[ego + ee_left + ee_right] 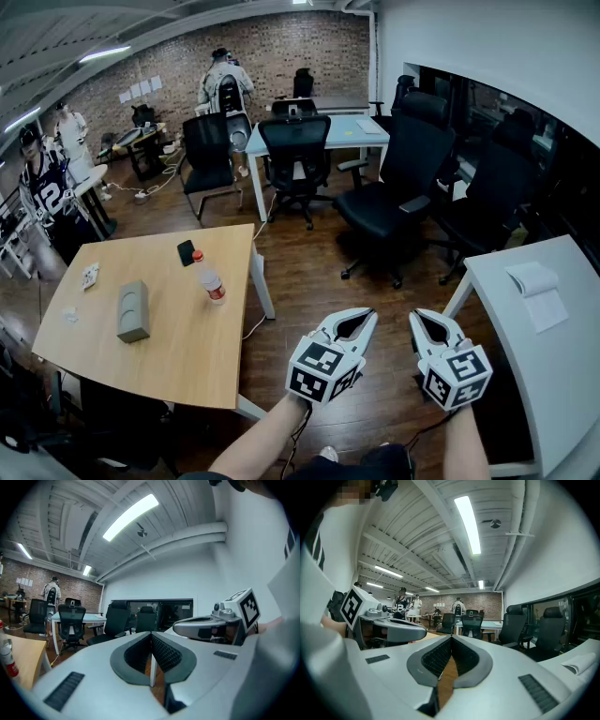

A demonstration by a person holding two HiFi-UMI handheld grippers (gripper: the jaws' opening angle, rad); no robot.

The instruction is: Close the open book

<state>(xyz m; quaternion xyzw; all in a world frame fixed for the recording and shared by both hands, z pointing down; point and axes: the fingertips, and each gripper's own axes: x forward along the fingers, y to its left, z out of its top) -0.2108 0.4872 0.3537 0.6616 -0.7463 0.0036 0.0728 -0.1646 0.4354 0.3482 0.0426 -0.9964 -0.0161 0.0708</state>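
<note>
The open book (536, 291) lies with white pages up on the white table (562, 375) at the right; its edge also shows low right in the right gripper view as the book (580, 663). My left gripper (367, 316) and right gripper (415, 316) hang side by side over the wooden floor, left of that table and well short of the book. Both are shut with nothing between the jaws, as the left gripper (151, 634) and right gripper (451, 639) views show.
A wooden table (187, 347) at the left carries a red-capped bottle (210, 278), a phone (186, 252) and a grey box (133, 310). Black office chairs (394, 187) stand ahead on the floor. People stand at the back left by the brick wall.
</note>
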